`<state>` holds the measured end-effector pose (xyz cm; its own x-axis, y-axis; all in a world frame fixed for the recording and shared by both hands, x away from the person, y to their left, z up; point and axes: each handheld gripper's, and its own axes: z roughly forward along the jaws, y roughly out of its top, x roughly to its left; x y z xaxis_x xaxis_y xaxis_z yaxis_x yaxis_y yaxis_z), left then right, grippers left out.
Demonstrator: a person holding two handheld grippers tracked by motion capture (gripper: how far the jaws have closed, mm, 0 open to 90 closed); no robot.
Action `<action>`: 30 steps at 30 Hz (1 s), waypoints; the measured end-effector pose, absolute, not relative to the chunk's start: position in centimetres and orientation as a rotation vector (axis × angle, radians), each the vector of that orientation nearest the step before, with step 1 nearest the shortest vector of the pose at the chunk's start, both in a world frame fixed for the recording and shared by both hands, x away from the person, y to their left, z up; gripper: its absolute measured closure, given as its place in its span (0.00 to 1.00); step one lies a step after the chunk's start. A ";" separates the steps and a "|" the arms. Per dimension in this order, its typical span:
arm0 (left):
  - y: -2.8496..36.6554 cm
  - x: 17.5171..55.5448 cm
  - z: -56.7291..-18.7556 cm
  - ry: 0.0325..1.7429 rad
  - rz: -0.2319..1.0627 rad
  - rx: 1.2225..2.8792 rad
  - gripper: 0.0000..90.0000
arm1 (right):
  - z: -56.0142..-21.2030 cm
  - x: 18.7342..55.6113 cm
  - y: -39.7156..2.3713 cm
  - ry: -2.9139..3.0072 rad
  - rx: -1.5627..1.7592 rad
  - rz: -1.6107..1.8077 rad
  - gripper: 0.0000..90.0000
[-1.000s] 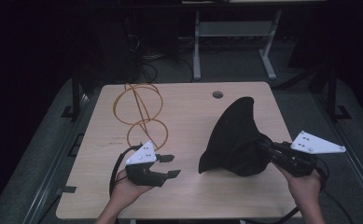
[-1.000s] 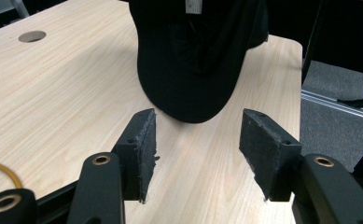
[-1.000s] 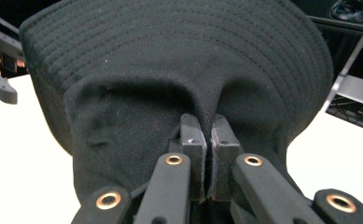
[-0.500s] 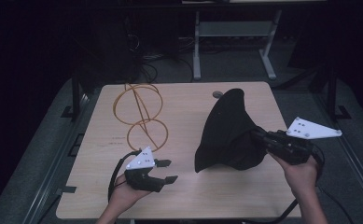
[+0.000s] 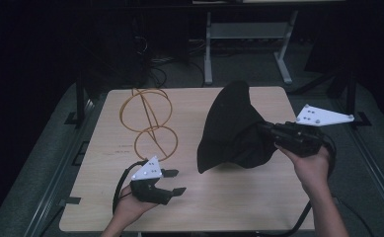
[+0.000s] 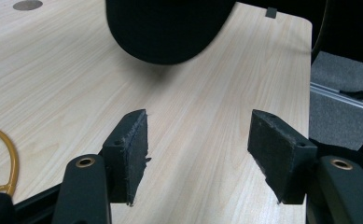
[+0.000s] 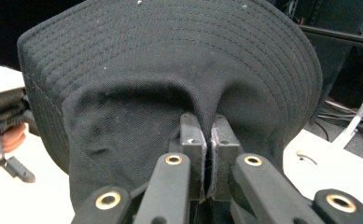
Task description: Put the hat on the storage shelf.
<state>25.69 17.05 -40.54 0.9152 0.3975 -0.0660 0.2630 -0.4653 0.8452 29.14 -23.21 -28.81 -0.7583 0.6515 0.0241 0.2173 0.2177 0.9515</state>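
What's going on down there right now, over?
Right gripper jaws pinched on the black cap, lifted off the table. Left gripper jaws just opening, empty. Nothing in the way.

One black cap [image 5: 234, 131], two orange rings [image 5: 147, 123].

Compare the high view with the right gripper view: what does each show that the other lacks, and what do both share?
High view alone: the orange wire hoops lying on the table, and the left tongs' jaws standing apart with nothing between them.

Right gripper view alone: the stitched rows on the brim, and the right tongs' pads pinching a fold of cloth.

Both: the black cap held up by the right tongs, above the table.
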 end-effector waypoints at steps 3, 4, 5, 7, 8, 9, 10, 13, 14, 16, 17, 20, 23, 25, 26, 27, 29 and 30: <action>16.9 25.6 -40.6 0.462 0.170 2.082 0.41 | -28.2 29.7 -22.8 2.113 0.801 1.572 0.96; 16.9 25.6 -40.6 0.459 0.170 2.082 0.41 | -28.0 30.0 -22.6 2.111 0.799 1.583 0.96; 16.9 25.6 -40.5 0.458 0.170 2.089 0.41 | -27.9 30.2 -22.4 2.112 0.798 1.590 0.96; 17.0 25.6 -40.5 0.459 0.168 2.086 0.41 | -27.5 30.7 -22.0 2.117 0.793 1.596 0.96; 17.0 25.6 -40.5 0.458 0.170 2.086 0.40 | -27.3 30.9 -21.7 2.122 0.790 1.599 0.96; 17.1 25.7 -40.5 0.455 0.174 2.086 0.40 | -27.1 31.1 -21.5 2.125 0.786 1.601 0.96; 17.1 25.7 -40.5 0.458 0.171 2.084 0.40 | -27.0 31.3 -21.3 2.128 0.784 1.600 0.96; 17.0 25.6 -40.5 0.460 0.163 2.079 0.38 | -26.6 31.9 -20.7 2.140 0.770 1.597 0.96; 16.9 25.5 -40.5 0.463 0.154 2.074 0.38 | -26.5 32.0 -20.5 2.141 0.771 1.596 0.96; 16.7 25.4 -40.5 0.451 0.155 2.083 0.37 | -26.2 32.4 -20.2 2.146 0.767 1.598 0.96; 16.7 25.4 -40.5 0.449 0.154 2.080 0.37 | -26.0 32.6 -20.0 2.146 0.766 1.602 0.96; 16.4 25.3 -40.6 0.437 0.159 2.084 0.37 | -25.5 33.1 -19.5 2.152 0.763 1.607 0.96; 16.3 25.2 -40.6 0.433 0.153 2.083 0.36 | -24.9 33.5 -19.0 2.155 0.755 1.607 0.96; 16.2 25.1 -40.6 0.421 0.156 2.085 0.36 | -24.5 33.9 -18.5 2.163 0.751 1.601 0.96; 16.2 25.1 -40.6 0.417 0.154 2.087 0.36 | -24.2 34.0 -18.3 2.165 0.745 1.599 0.96; 16.2 25.1 -40.6 0.416 0.153 2.086 0.36 | -24.0 34.2 -18.0 2.170 0.742 1.596 0.96; 16.2 25.2 -40.6 0.417 0.159 2.090 0.35 | -23.6 34.5 -17.5 2.178 0.734 1.595 0.96; 16.3 25.2 -40.6 0.421 0.159 2.088 0.34 | -23.5 34.7 -17.2 2.182 0.729 1.596 0.96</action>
<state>25.21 16.26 -40.62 0.9319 0.3585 -0.0547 0.2327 -0.4756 0.8483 34.68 -17.21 -23.47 -0.8105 0.5852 0.0269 0.2030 0.2376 0.9499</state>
